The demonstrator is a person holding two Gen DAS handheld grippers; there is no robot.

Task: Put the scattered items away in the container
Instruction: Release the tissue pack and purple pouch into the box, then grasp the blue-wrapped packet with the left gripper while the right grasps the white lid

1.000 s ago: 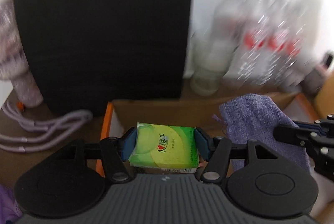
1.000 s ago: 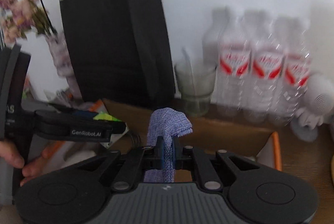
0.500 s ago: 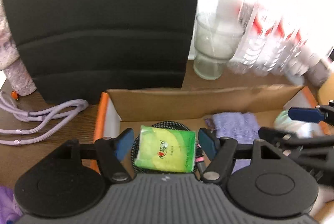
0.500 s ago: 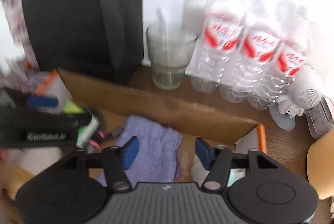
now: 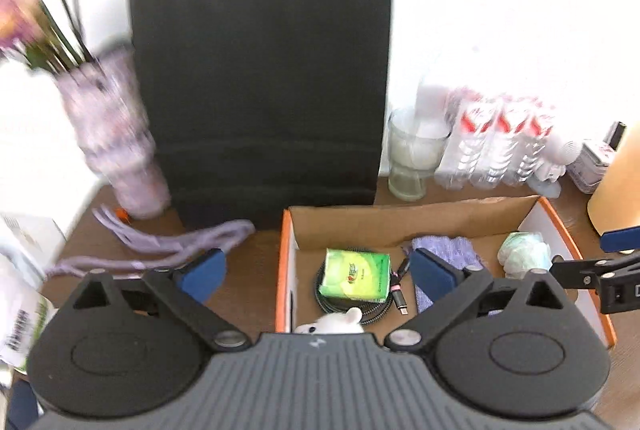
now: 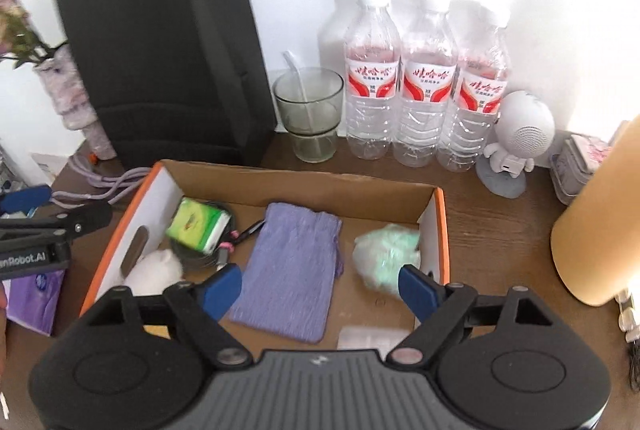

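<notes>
Both grippers hover with fingers spread wide and empty: the left gripper (image 5: 316, 272) and the right gripper (image 6: 320, 284). Inside the cardboard box (image 6: 304, 185), the green tissue pack (image 6: 199, 221) rests on a coiled cable, beside the flat purple pouch (image 6: 294, 268).

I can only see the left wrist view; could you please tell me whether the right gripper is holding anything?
Observer: No. The right gripper is open and empty, above the cardboard box.
Operator: Thank you. Is anything lying outside the box that I might be missing?
Observer: Yes, a purple packet lies on the table, outside the box wall with the handle slot.
Operator: Is anything in the box hidden from me?
Observer: A small clear packet lies on the box floor at its near edge, next to the purple pouch.
</notes>
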